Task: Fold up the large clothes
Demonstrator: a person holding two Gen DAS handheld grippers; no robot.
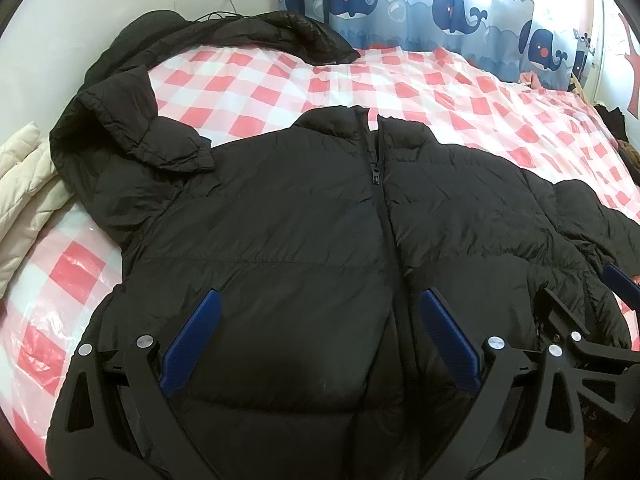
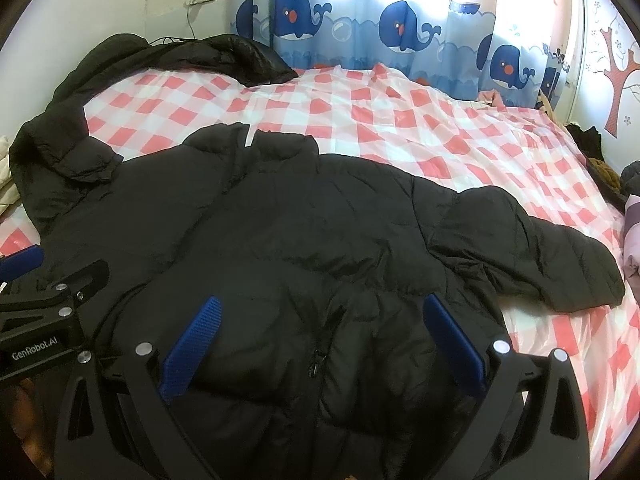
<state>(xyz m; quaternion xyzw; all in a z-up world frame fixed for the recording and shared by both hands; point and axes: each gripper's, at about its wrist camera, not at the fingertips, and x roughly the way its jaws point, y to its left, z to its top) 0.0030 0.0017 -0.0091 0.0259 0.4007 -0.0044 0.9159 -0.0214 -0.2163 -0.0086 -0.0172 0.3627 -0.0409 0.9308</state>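
Observation:
A black puffer jacket (image 1: 280,208) lies front up on the bed, zipped, its collar pointing away from me. One sleeve (image 2: 560,256) stretches out to the right; the other is bent, its cuff (image 1: 180,152) resting by the left shoulder. My left gripper (image 1: 319,298) hovers open over the lower front, its blue pads straddling the zip with nothing between them. My right gripper (image 2: 322,300) is also open, over the jacket's lower right part by a pocket zip (image 2: 316,360). The two grippers sit side by side.
The bed cover (image 1: 360,80) is red-and-white check under clear plastic. Another black garment (image 1: 240,32) lies along the wall at the back left. A cream quilted garment (image 1: 24,176) is at the left edge. A whale-print curtain (image 2: 360,28) hangs behind; dark items (image 2: 604,168) sit at the right.

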